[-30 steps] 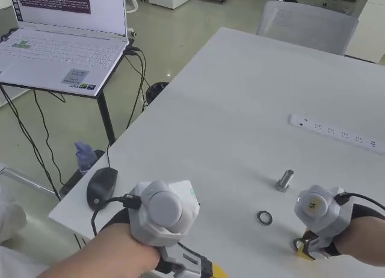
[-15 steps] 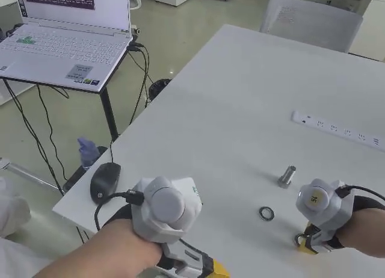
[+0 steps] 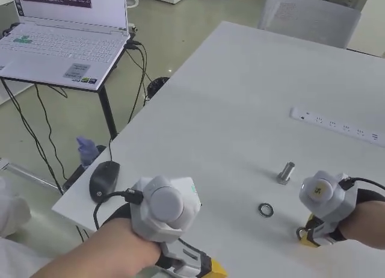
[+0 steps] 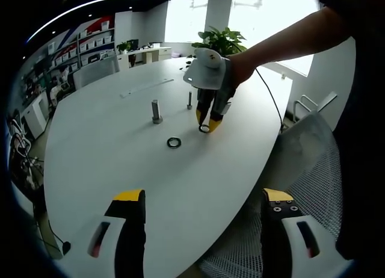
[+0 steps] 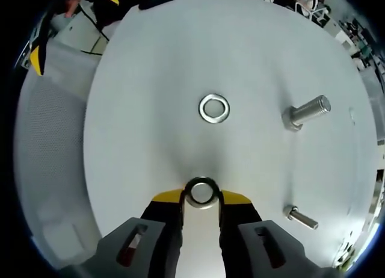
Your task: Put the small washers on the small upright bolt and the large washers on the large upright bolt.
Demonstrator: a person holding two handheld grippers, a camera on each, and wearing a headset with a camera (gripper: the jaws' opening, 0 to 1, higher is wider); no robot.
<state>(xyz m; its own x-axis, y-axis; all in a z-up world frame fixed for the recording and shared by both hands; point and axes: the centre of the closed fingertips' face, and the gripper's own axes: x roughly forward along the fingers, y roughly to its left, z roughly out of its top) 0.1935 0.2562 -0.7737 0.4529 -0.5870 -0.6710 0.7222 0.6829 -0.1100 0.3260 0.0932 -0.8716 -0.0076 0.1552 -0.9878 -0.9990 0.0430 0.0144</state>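
The workbench is a white table (image 3: 240, 97). A laptop (image 3: 60, 46) is set on a stand beyond the table's left edge, and a black mouse (image 3: 103, 179) lies at the near left corner. A white power strip (image 3: 334, 124) lies across the far right of the table, well apart from the work. A grey chair (image 3: 310, 19) is placed at the far edge. A potted plant (image 4: 222, 40) is seen beyond the table in the left gripper view.

The large upright bolt (image 5: 307, 112) is standing on its head near the right gripper (image 5: 201, 197), and the small upright bolt (image 5: 301, 217) is standing apart from it, nearer the gripper's side. No washer is seen on either bolt. One loose washer (image 5: 203, 108) lies flat on the bare table between the right gripper and the large bolt. Nothing is placed between it and the bolts.

The right gripper is held low over the table, tips pointed down. Its jaws are closed on a second washer (image 5: 201, 182), which is pinched by its edge between the yellow tips.

The left gripper (image 4: 204, 227) is held back at the near edge of the table in the left hand (image 3: 114, 248). Its jaws are spread wide apart and nothing is gripped between them.
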